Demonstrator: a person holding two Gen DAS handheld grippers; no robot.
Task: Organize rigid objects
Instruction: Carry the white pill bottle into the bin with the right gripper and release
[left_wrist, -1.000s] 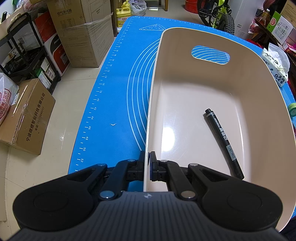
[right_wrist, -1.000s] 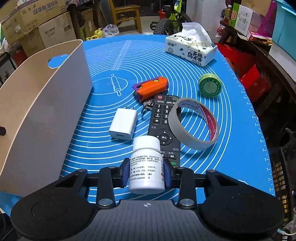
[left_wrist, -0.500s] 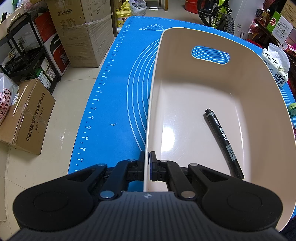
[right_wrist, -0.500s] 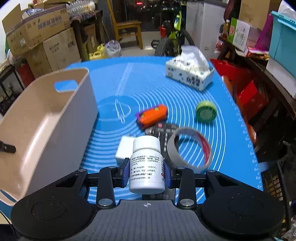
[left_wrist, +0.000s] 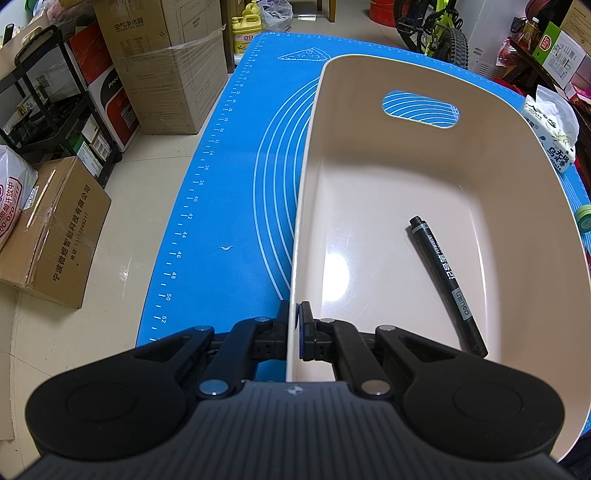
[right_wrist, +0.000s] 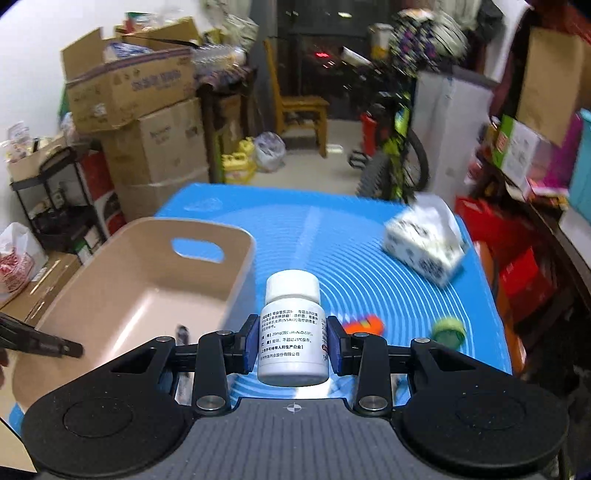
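My left gripper (left_wrist: 295, 325) is shut on the near rim of a beige plastic bin (left_wrist: 461, 170) that stands on the blue mat (left_wrist: 229, 206). A black marker (left_wrist: 445, 284) lies on the bin's floor. My right gripper (right_wrist: 293, 341) is shut on a white pill bottle (right_wrist: 293, 325), held upright high above the mat, to the right of the bin (right_wrist: 147, 280). The left gripper's finger (right_wrist: 37, 341) shows at the bin's near edge in the right wrist view.
On the mat right of the bin lie an orange object (right_wrist: 364, 325), a green tape roll (right_wrist: 448, 330) and a tissue box (right_wrist: 424, 247). Cardboard boxes (left_wrist: 155, 62) and a shelf stand on the floor to the left. A chair and a bicycle stand beyond the table.
My right gripper has lifted the pill bottle well above the mat and moved left toward the bin. The left gripper and bin have not moved.
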